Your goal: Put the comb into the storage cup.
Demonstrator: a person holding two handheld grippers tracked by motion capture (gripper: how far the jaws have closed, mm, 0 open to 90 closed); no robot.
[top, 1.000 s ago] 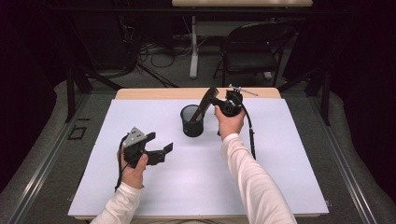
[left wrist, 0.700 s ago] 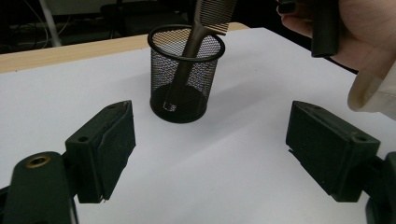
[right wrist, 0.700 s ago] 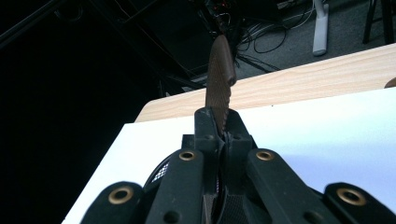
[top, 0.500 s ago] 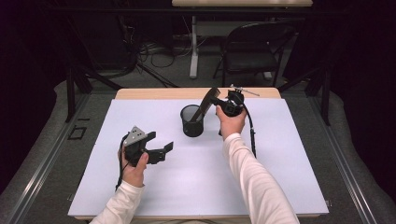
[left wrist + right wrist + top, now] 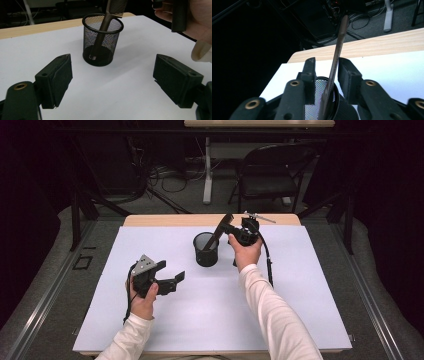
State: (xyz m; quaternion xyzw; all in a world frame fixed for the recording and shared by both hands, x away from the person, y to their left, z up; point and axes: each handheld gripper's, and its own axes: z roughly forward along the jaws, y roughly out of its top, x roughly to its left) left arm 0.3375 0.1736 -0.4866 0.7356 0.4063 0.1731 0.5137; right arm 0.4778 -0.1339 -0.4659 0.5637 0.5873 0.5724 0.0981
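No readable text, labels, brands or numbers anywhere: none on the mesh cup (image 5: 206,249), the comb (image 5: 110,15), either gripper, or the white table (image 5: 210,310).

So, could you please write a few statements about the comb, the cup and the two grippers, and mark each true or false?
1. The comb stands tilted in the mesh cup. True.
2. The cup lies on its side. False: it stands upright.
3. The left gripper is open and holds nothing. True.
4. The right gripper hovers far from the comb. False: the comb's upper part sits between its jaws.
5. The cup stands on bare wood. False: it stands on the white sheet.
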